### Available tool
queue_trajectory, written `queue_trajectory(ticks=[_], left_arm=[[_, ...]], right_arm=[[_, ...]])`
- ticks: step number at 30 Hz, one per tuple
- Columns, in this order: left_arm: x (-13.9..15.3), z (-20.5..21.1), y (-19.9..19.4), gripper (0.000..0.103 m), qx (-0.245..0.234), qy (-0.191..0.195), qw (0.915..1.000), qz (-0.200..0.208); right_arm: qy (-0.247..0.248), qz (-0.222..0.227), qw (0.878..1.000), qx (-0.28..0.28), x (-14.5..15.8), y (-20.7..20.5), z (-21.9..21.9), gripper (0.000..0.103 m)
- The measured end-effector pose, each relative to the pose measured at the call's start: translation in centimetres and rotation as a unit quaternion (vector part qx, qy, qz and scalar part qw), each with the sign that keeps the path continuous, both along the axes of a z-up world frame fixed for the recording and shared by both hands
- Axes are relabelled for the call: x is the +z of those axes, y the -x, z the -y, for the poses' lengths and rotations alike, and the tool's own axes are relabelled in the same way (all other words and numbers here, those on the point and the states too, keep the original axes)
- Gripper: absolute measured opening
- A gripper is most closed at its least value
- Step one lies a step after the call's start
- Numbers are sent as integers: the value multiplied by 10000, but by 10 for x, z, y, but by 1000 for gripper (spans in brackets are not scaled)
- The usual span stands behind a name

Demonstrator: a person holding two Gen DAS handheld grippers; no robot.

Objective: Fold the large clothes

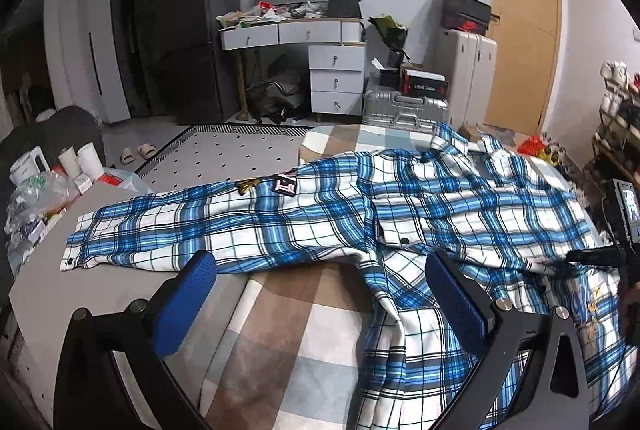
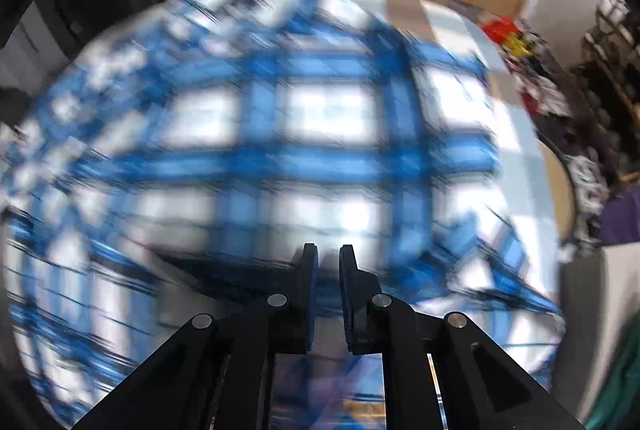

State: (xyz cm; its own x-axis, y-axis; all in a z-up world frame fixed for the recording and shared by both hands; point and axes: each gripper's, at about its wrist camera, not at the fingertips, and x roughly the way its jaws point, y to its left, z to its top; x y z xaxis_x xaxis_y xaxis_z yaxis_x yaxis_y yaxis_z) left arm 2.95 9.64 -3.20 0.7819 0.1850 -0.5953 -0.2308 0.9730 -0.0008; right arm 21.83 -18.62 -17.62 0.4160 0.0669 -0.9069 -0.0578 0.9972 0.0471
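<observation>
A: First, the left wrist view. What lies ahead of the left gripper (image 1: 320, 270)?

B: Its jaws stand spread wide, blue pads (image 1: 188, 302) apart, nothing between them. Beyond them a blue-and-white plaid shirt (image 1: 400, 206) lies spread across the bed (image 1: 280, 330), which has a checked cover. One sleeve (image 1: 180, 230) stretches toward the bed's left edge, its cuff on a grey board (image 1: 48, 290). The shirt's body drapes over the near edge at the right.

A: And at the right edge of that view?

B: The right gripper's black body (image 1: 620, 226), low over the shirt.

A: Next, the right wrist view.

B: Heavily blurred. The right gripper (image 2: 329, 258) points down at the shirt (image 2: 320, 118), which fills the frame. Its jaws are nearly pressed together, a narrow gap left. Whether cloth is pinched between them cannot be told.
</observation>
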Motion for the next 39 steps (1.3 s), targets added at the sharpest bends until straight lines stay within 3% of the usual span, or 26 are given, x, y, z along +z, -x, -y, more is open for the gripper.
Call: queue_trajectory(ticks=[4,8,11,16,18,21,24,26,30,32,34,36,39], left_arm=[[0,-8,-2,102,175,79,9998,27],[-2,-17,-3,102,293,216,9993,-16],[-2,-21,-2,102,330,190,9993,-5],[-3,-31,-1,102,394,302,9988,-54],[-4,-33,-1,102,398,401,9984,-93],[-3,-33,0,102,442,380,9983,-57],[-2,-32,0,102,435,304,9986,-44],[-3,-34,-1,102,417,328,9986,-68],[-2,-38,1,102,386,510,9979,-69],[-1,-37,2,102,397,497,9980,-35],[-1,-36,1,102,369,479,9982,-40],[-2,-33,0,102,319,427,9986,-66],[-1,-31,-2,102,272,408,9988,-68]], right_arm=[[-258,190,9966,754,10,-12,-65,12],[-31,52,9931,1173,-9,-24,-140,12],[97,-120,9927,1194,-31,-34,-163,12],[152,232,9937,1088,-28,-47,-188,11],[1,488,9928,1092,-17,-59,-202,12],[-381,248,9907,1284,-26,-82,-233,12],[-241,24,9860,1650,-47,-87,-266,12],[163,277,9853,1677,-50,-83,-277,11],[101,467,9858,1611,-38,-95,-276,6],[216,727,9901,1180,-28,-110,-260,9],[166,565,9952,779,-33,-130,-237,10],[217,20,9994,268,-57,-151,-211,8],[-73,167,9983,551,-58,-149,-201,13]])
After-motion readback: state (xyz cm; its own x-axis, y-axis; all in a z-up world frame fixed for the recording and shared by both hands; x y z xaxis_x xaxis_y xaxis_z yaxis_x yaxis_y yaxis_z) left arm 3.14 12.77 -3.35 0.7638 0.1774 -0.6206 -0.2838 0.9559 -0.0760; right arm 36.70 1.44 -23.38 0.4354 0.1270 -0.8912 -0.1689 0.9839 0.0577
